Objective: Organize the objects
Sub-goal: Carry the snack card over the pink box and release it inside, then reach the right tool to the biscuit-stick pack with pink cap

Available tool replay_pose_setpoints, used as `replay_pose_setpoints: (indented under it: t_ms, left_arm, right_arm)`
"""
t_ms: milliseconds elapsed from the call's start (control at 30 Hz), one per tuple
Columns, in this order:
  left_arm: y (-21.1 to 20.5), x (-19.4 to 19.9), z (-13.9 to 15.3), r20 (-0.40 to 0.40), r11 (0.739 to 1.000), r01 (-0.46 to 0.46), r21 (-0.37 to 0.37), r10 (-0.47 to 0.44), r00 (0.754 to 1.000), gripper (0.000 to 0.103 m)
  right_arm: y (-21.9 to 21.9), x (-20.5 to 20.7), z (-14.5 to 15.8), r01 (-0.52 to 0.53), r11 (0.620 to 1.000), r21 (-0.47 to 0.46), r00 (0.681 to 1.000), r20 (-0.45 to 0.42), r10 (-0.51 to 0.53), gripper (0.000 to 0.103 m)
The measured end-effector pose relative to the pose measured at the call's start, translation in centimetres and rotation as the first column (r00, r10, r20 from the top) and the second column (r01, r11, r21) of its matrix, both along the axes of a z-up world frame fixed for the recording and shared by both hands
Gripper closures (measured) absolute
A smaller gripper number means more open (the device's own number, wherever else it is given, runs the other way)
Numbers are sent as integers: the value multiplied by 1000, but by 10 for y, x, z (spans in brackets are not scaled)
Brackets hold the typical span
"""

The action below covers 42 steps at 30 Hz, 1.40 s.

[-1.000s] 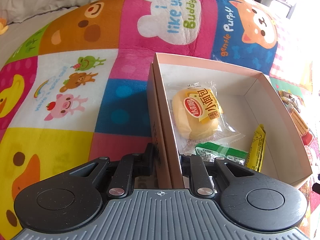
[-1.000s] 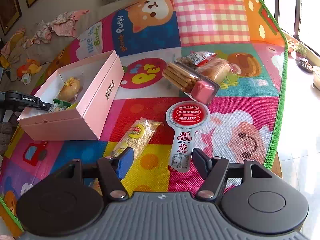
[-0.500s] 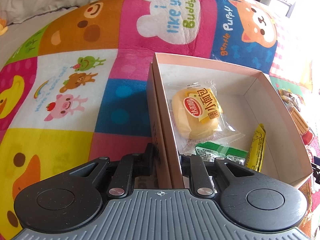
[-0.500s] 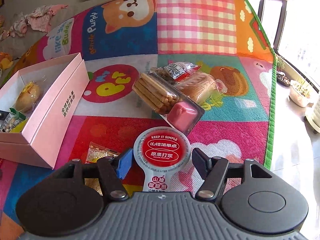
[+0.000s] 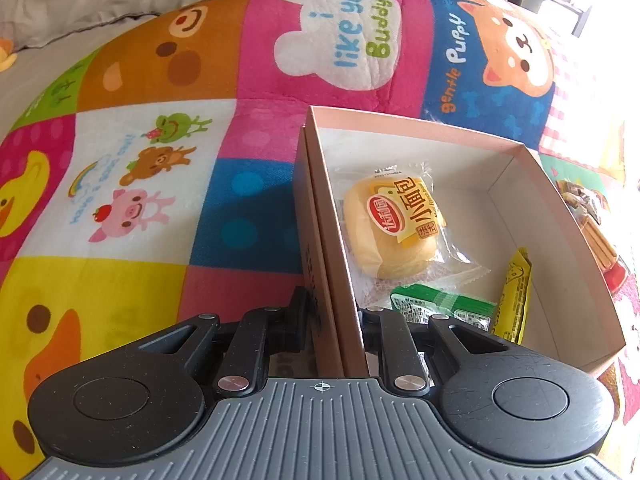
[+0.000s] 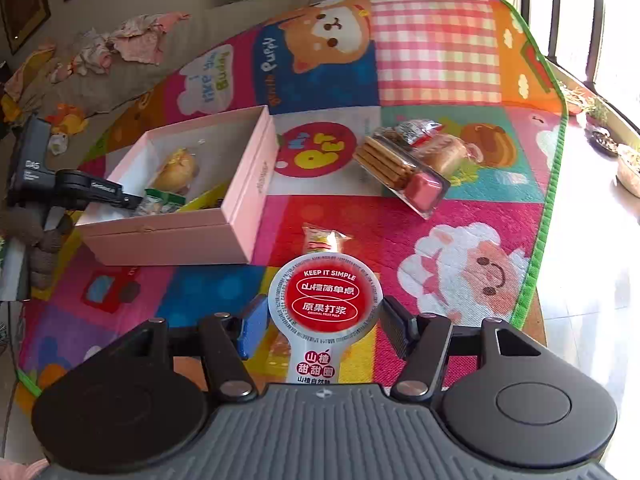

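A big play mat with cartoon animals lies under everything. A pink box sits on the mat near its left edge, open at the top. Inside the box are a bun in a clear wrapper, a green pack just below the bun, and a yellow pack leaning by the right wall. The left tongs are pinched tight on the box's near left wall, with one finger outside the wall and one finger inside. Out on the mat, to the right of the box and nearer the far edge, lies a clear tray of biscuit sticks with a pink cup at one end, touching a wrapped bread and a small red and white pack. A small snack bag lies near the middle of the mat, just past the tongs. The right tongs are about half open and have just been closing, and they grip a round red lid snack between their fingers, raised above the mat. Its white tab points back at the camera.
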<state>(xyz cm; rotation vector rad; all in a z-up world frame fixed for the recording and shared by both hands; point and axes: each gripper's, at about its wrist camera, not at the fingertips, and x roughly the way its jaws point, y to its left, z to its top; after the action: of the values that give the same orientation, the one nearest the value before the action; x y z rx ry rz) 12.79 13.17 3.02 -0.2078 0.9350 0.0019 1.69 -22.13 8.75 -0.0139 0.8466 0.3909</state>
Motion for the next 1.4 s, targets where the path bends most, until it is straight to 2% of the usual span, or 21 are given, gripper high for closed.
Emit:
replay_pose_setpoints:
  t_ms: [133,300,433,500,533,633,767,900,1033,1133,1267,1400]
  left_arm:
    - [0,0,0,1,1000,-1,-1,1,1000,84]
    - [2,-1,0,7,1000,3,-15,-3,1000,83]
    - [3,0,0,7,1000,4,-18,-4,1000,83]
    - [4,0,-1,7,1000,3,-24,-3,1000,83]
    - [4,-1,-1,9,1000,3,-26,-2,1000,83]
    - [5,-1,-2,16,1000,7,-29,-6,1000,82]
    - [6,-1,-2,16,999,5,-32,-4,1000,82]
    - [7,-3,-2,24,999,-5,-44,6,1000,82]
    - [5,-3,-2,24,999,-8,-37,9,1000,82]
    - [5,-3,-2,21,999,-8,-33,9,1000,83]
    - [1,-1,-1,6,1000,-6,-7,7,1000,84]
    - [-1,0,0,-2,1000,-7,8,7,1000,84]
  right_arm:
    - [33,4,36,-105,993,48,993,51,103,42]
    - [84,46,70,-177,977,119,981,98,166,42]
    - [126,96,81,-171,974,148,978,143,150,41]
    - [137,115,80,-112,985,129,982,165,90,29]
    - [139,122,78,-93,989,118,982,172,72,28]
    - [128,129,69,-54,994,93,983,181,37,28]
    - [88,127,48,19,998,63,987,156,-29,25]
    - [38,110,10,116,993,-7,988,103,-115,22]
    - [12,69,-26,85,995,-60,996,46,-83,21]
    - [5,42,-43,75,996,-58,997,17,-74,21]
    - [0,33,-46,108,991,-79,992,73,-102,22]
    - [-9,66,-37,153,982,-112,979,154,-135,22]
